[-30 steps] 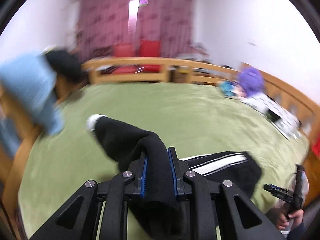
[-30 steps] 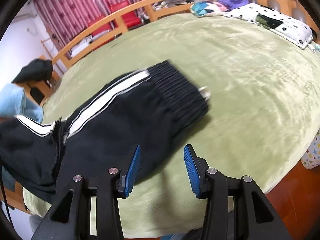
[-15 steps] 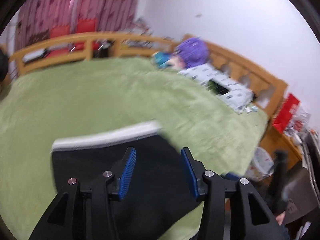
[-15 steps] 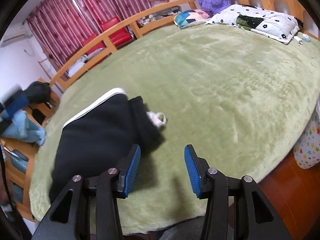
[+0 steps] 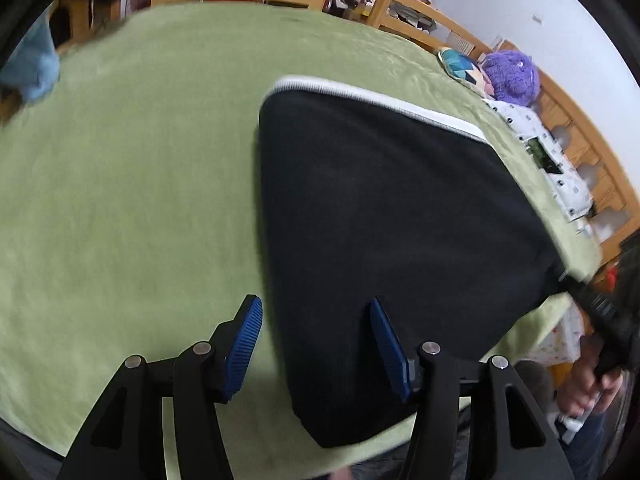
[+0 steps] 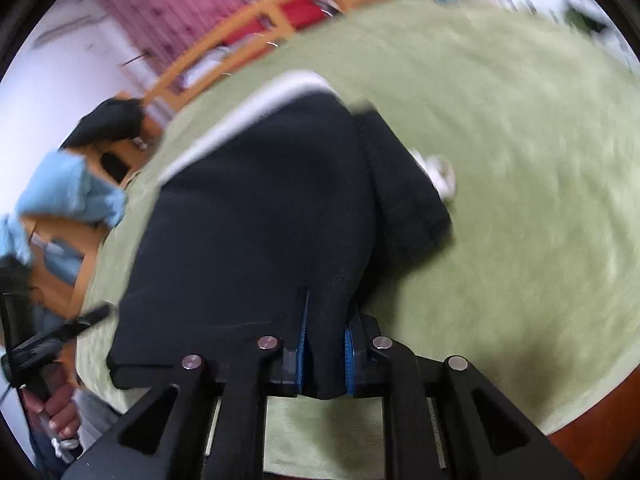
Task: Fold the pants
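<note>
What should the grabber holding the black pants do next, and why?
Probably the right gripper, shut on the near edge of the black pants, should lift that edge and carry it toward the white-striped far edge. The pants lie flat on the green blanket, and the left gripper is open, holding nothing.

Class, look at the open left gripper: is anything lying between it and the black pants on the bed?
Nothing visible does. The left gripper hangs open right over the near edge of the pants, with only bare green blanket beside them. The right gripper is shut on the pants' edge.
</note>
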Tool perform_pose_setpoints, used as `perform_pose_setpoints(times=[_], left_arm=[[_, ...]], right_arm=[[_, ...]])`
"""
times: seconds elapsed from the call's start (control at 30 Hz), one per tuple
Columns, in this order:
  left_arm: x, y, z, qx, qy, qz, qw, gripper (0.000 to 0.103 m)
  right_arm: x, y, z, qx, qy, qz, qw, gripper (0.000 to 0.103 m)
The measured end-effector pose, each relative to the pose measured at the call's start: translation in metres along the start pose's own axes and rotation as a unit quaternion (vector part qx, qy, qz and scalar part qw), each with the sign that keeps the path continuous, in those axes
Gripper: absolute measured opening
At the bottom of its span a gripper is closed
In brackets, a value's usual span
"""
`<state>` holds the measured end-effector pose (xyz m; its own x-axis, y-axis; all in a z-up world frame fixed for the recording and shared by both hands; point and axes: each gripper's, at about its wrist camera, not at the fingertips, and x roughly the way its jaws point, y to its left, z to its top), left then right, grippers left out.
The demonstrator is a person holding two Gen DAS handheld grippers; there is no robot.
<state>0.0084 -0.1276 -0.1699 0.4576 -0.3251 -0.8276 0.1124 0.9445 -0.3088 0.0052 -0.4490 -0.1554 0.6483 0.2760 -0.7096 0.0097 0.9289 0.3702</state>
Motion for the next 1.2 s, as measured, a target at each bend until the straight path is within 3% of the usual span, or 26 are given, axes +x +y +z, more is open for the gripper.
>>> perform_pose_setpoints(times=[0.03, 0.07, 0.13, 0.2, 0.27, 0.33, 0.47, 0.53, 0.6, 0.7, 0.83, 0.93, 1.03, 1.1, 1.2], left_arm=[[0.000, 0.001, -0.003, -0.005, 0.000, -0.017, 0.9998, 0.054], [-0.001, 0.000, -0.004, -0.006, -0.002, -0.027, 0.9996, 0.054], [-0.007, -0.004, -0.005, -0.006, -0.014, -0.046, 0.9988, 0.054], [-0.009, -0.012, -0.005, -0.005, -0.026, -0.066, 0.9975, 0.060], [0.003, -0.022, -0.009, 0.009, -0.006, -0.049, 0.9987, 0.063], [0.018, -0.024, -0.020, 0.015, 0.024, -0.013, 0.9995, 0.063], [0.040, -0.015, -0.046, -0.016, 0.068, -0.046, 0.9964, 0.065], [0.041, -0.010, -0.047, -0.024, 0.083, -0.067, 0.9940, 0.064], [0.027, -0.009, -0.041, -0.024, 0.066, -0.085, 0.9939, 0.064], [0.017, -0.015, -0.035, 0.004, 0.072, -0.089, 0.9934, 0.064], [-0.003, -0.005, -0.035, 0.032, 0.065, -0.087, 0.9936, 0.063], [-0.010, 0.004, -0.025, 0.039, 0.046, -0.069, 0.9958, 0.064], [-0.006, 0.012, -0.002, 0.036, 0.022, -0.046, 0.9980, 0.064], [0.001, 0.017, 0.017, 0.014, 0.003, -0.060, 0.9981, 0.064], [0.032, 0.021, 0.043, -0.029, 0.021, -0.087, 0.9955, 0.062]], right_arm=[[-0.016, 0.001, 0.009, 0.005, -0.033, 0.015, 0.999, 0.013], [-0.022, -0.002, 0.016, 0.012, -0.036, 0.019, 0.999, 0.013], [-0.022, -0.011, 0.023, 0.011, -0.032, 0.003, 0.999, 0.013], [0.001, -0.023, 0.017, 0.005, 0.000, -0.037, 0.999, 0.014], [0.027, -0.032, 0.003, 0.000, 0.040, -0.054, 0.998, 0.023], [0.025, -0.036, -0.004, 0.006, 0.034, -0.060, 0.998, 0.033], [-0.002, -0.028, -0.004, -0.003, -0.002, -0.094, 0.996, 0.035], [-0.006, -0.021, -0.006, -0.017, -0.013, -0.089, 0.996, 0.035], [0.007, -0.016, -0.006, -0.034, 0.016, -0.096, 0.995, 0.035], [0.024, -0.013, -0.005, -0.062, 0.069, -0.125, 0.988, 0.035], [-0.004, -0.013, 0.016, -0.053, 0.037, -0.127, 0.990, 0.035], [-0.016, -0.009, 0.036, -0.050, 0.009, -0.107, 0.993, 0.048], [0.002, -0.003, 0.052, -0.056, 0.012, -0.098, 0.994, 0.056], [0.027, -0.006, 0.062, -0.053, 0.022, -0.081, 0.995, 0.059], [0.076, -0.021, 0.069, -0.042, 0.075, -0.047, 0.995, 0.060]])
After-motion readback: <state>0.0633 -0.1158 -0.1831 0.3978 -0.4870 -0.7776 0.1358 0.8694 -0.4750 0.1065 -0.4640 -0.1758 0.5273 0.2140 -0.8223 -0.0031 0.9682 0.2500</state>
